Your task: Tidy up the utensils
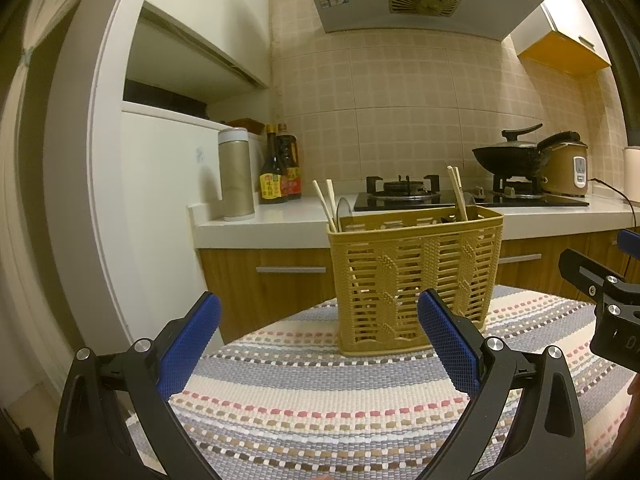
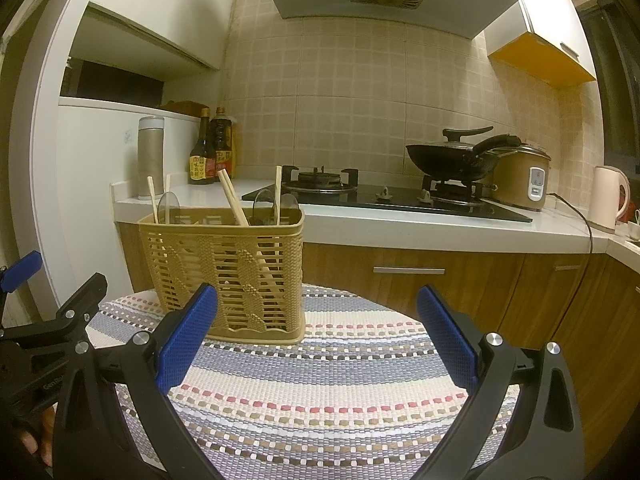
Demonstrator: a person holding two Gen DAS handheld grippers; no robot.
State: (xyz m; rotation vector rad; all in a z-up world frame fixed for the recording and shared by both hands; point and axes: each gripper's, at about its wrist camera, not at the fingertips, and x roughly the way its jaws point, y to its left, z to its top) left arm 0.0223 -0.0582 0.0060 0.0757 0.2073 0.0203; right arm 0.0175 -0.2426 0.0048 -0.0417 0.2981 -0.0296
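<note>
A tan woven plastic utensil basket stands upright on a striped mat. Wooden chopsticks and metal spoons stick up out of it. My left gripper is open and empty, just short of the basket, with its right pad in front of the basket's lower right corner. My right gripper is open and empty too, to the right of the basket, and its left pad overlaps the basket's front. Each gripper shows at the edge of the other's view.
Behind the mat runs a white counter with a gas hob, a black wok, a rice cooker, a kettle, sauce bottles and a flask. Wooden cabinets stand below.
</note>
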